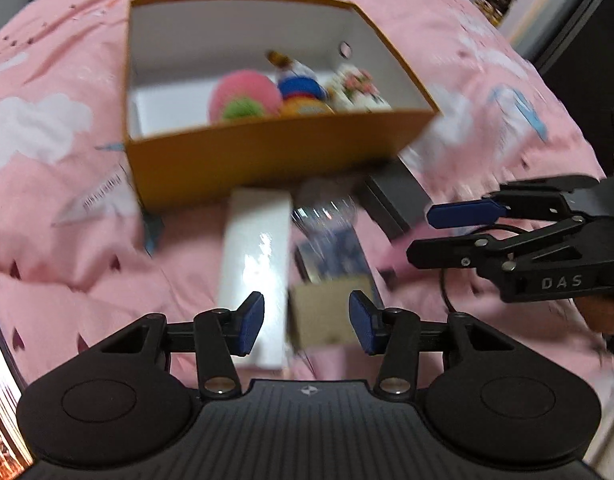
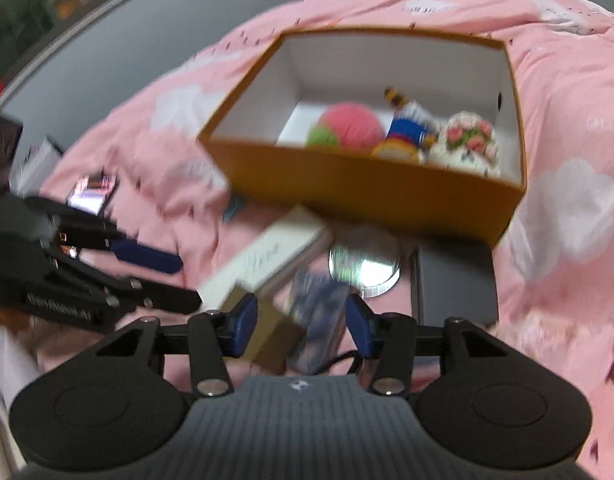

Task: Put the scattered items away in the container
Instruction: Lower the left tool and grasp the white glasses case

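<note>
An orange box with a white inside stands on the pink bedding, holding a pink and green ball, a blue and orange toy and a floral piece. In front of it lie a long white box, a clear round lid, a blue patterned pack and a small brown carton. My left gripper hangs open above the carton. My right gripper is open over the carton and pack.
A dark grey flat case lies beside the orange box. A barcoded packet and a small glossy card rest on the rumpled bedding. Dark furniture borders the bed on one side, a grey wall on the other.
</note>
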Tool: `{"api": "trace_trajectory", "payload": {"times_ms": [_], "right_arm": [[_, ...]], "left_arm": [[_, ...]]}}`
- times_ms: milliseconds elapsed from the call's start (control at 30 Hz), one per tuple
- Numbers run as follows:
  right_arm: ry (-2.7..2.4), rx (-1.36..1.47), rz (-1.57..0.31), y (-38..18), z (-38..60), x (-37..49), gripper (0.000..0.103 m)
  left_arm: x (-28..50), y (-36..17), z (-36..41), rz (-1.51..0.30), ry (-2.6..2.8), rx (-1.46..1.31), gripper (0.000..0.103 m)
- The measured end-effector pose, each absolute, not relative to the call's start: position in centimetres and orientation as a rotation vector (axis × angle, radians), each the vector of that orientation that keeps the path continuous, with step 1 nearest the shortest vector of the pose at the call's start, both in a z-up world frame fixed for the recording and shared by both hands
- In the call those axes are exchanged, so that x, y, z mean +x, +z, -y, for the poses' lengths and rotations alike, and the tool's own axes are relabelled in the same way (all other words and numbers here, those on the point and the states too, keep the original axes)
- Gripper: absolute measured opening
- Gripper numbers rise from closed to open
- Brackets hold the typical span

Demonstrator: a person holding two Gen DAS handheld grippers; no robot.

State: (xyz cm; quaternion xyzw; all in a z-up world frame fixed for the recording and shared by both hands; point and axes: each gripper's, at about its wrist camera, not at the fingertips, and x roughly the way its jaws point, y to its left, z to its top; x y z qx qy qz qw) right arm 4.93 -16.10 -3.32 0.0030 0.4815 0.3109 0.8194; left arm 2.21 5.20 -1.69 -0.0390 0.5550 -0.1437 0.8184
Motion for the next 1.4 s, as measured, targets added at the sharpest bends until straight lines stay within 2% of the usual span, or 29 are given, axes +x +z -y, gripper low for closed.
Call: {"api": "trace_trajectory", "payload": {"times_ms": [233,467,633,733,933,1200,1400], "right_arm": [[0.705,0.030,-1.169,-5.5,16.4,2.1,0.047],[0.735,0.015,-1.217,-6.3,16.0,0.8,0.047],[0.726,0.031,-1.205,-6.1,16.4,1.0,0.047],[0.703,0.043,-1.182,-5.7,16.9,1.1,0.047],[0.626,0.029,-1.133,-5.2,17.4,2.0,0.047],[0.595,0.046,-1.073,-4.2,17.5,4.7,0.046],[0.582,0.067,-1.048,-4.5,16.2,7.4,0.046]], "left_arm": [[0.3,-2.7,-4.1,-1.265,-0.368,-0.058,0.044],[-1.4,-4.1,-2.9,-1.329,-0.408,-0.022,0.043],[-1.2,-3.5,-3.4,-1.297,-0.389,-0.039,0.043],[-0.7,-2.8,-3.8,-1.245,-0.373,-0.048,0.045],[1.1,-2.6,-4.1,-1.185,-0.334,-0.082,0.057],[3.8,-3.3,-5.3,-1.135,-0.228,-0.126,0.058],[6.8,-4.9,-6.6,-1.176,-0.123,-0.165,0.057]]}}
